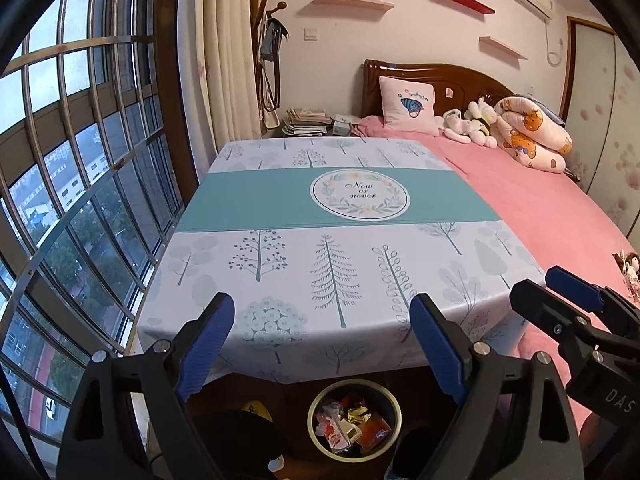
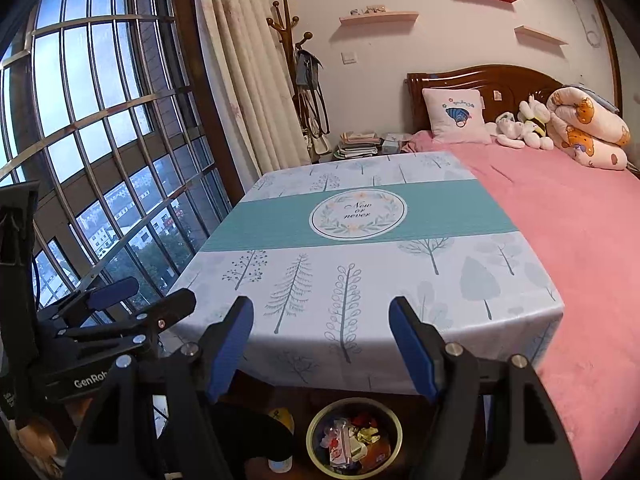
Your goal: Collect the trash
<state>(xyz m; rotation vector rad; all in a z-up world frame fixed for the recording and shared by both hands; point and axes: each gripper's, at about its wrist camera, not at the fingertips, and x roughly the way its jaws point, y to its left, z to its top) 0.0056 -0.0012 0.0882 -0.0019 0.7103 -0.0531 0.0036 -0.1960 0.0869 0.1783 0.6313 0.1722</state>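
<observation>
Desk (image 1: 320, 264) shows no trash; bin (image 1: 354, 454) holds wrappers (likely done). Left claw (image 1: 320, 344) and right claw (image 2: 322, 344) wide open, empty.

A home bedroom: pink-covered bed with carved wooden headboard (image 1: 436, 80) at two o'clock, plush toys (image 1: 468, 122), cream curtains (image 1: 224, 48)

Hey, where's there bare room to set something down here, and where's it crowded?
The tablecloth top is bare edge to edge, window side to bed side. Crowded: the trash bin under the near edge, full of wrappers, and the nightstand stacked with books.
</observation>
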